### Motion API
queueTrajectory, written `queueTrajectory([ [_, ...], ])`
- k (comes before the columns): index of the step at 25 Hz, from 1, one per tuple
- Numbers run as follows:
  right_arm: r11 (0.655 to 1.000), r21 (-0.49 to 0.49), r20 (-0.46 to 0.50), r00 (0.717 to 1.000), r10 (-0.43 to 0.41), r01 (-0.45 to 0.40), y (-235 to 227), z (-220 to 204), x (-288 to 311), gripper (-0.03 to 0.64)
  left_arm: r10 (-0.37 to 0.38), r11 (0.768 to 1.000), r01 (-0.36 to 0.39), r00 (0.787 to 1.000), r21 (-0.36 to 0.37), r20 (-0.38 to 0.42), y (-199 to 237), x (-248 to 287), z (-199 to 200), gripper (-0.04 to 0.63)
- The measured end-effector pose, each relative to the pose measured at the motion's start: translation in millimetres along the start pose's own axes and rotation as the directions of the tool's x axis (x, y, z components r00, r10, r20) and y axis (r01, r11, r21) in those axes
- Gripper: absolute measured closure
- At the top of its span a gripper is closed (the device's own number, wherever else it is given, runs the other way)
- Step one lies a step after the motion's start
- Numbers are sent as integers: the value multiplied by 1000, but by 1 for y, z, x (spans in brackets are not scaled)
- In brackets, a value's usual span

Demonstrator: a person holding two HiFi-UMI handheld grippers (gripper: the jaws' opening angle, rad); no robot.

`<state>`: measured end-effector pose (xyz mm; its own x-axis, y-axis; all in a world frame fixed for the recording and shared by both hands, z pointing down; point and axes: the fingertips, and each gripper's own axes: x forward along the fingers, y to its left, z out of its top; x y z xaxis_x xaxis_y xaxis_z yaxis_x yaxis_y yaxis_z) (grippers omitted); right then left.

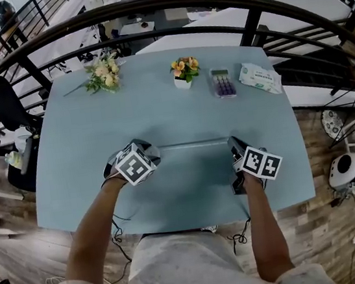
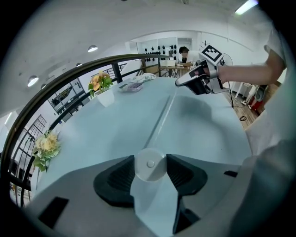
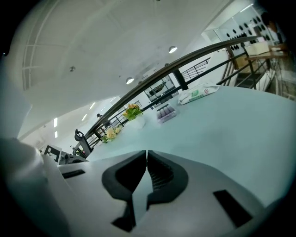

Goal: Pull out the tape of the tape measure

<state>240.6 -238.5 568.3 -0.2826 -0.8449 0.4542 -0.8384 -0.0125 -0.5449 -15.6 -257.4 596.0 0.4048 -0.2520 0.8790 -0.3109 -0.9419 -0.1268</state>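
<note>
A round white tape measure case (image 2: 150, 164) sits between the jaws of my left gripper (image 2: 150, 170), and the pads press on both its sides. From it a pale tape (image 2: 164, 118) runs straight over the table to my right gripper (image 2: 178, 84). In the head view the tape (image 1: 194, 143) lies as a thin line between the left gripper (image 1: 151, 150) and the right gripper (image 1: 233, 144). The right gripper (image 3: 146, 159) has its jaws closed together; the tape's end between them is barely visible.
On the far half of the blue-grey table (image 1: 88, 157) lie a bouquet (image 1: 103, 73), a small flower pot (image 1: 184, 71), a calculator (image 1: 223, 82) and a pack of wipes (image 1: 259, 77). A dark railing (image 1: 145, 8) curves behind the table.
</note>
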Motion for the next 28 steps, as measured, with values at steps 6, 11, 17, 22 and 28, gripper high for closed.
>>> queueTrajectory([
  [6,992,-122,-50,998,-28,22,3,-7,8,601,-13,1000,13,1000,12,-18,0,7,-3,379],
  [11,982,-187,-91,994,-55,37,4,-16,11,600,-26,1000,26,999,15,-19,-2,13,-3,379],
  [17,981,-192,-103,993,-59,38,3,-18,14,600,-43,999,44,999,19,-19,-3,16,-1,378],
  [22,983,-180,-97,994,-46,28,5,-17,15,600,-61,998,61,998,12,-18,-3,16,-1,377],
  [28,982,-186,-102,994,-45,25,5,-18,18,598,-66,997,66,998,-26,-3,1,18,-3,362],
])
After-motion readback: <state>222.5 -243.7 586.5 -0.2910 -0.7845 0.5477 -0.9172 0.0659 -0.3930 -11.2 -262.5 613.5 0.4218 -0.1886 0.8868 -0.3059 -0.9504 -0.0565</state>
